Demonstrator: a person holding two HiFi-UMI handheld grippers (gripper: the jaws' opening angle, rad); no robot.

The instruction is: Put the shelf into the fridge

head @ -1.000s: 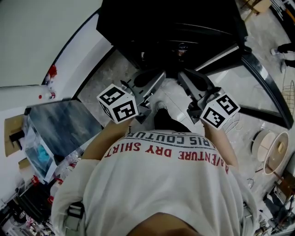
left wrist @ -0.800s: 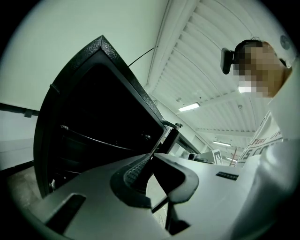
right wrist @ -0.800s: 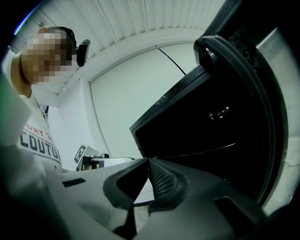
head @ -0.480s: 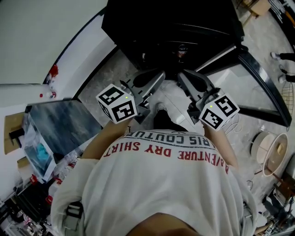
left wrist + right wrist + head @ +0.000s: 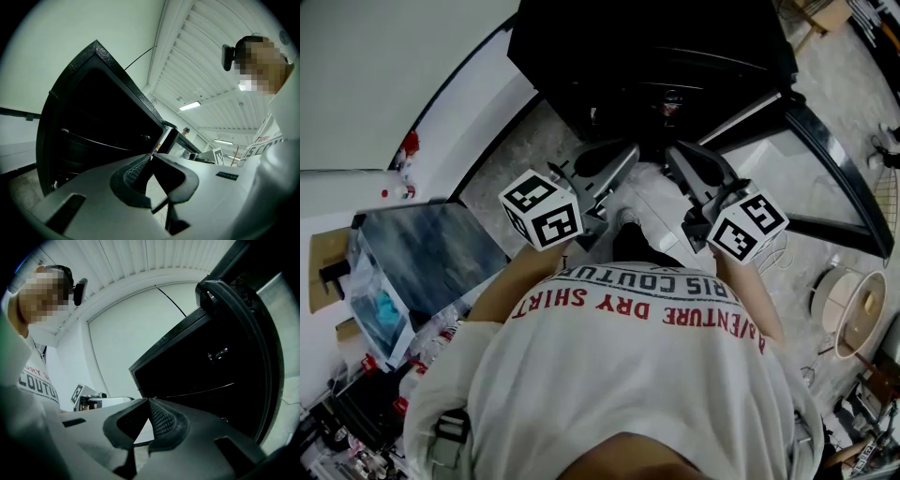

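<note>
The black fridge (image 5: 656,56) stands in front of me with its door (image 5: 825,159) swung out to the right. Its inside is dark. A thin pale edge (image 5: 93,140) runs across it, also seen as a line (image 5: 201,391) in the right gripper view; I cannot tell whether it is the shelf. My left gripper (image 5: 623,155) and right gripper (image 5: 675,155) are held side by side at chest height, pointing at the opening. The left gripper (image 5: 151,155) is shut with nothing between its pads. The right gripper (image 5: 148,399) is shut too and holds nothing.
A grey-topped box (image 5: 431,248) with clutter around it sits at the left. A round wooden object (image 5: 853,305) lies on the floor at the right. Another person's foot (image 5: 891,136) shows at the upper right edge.
Both grippers stay where they were, still shut. The bystander's feet at the upper right have moved along the floor.
</note>
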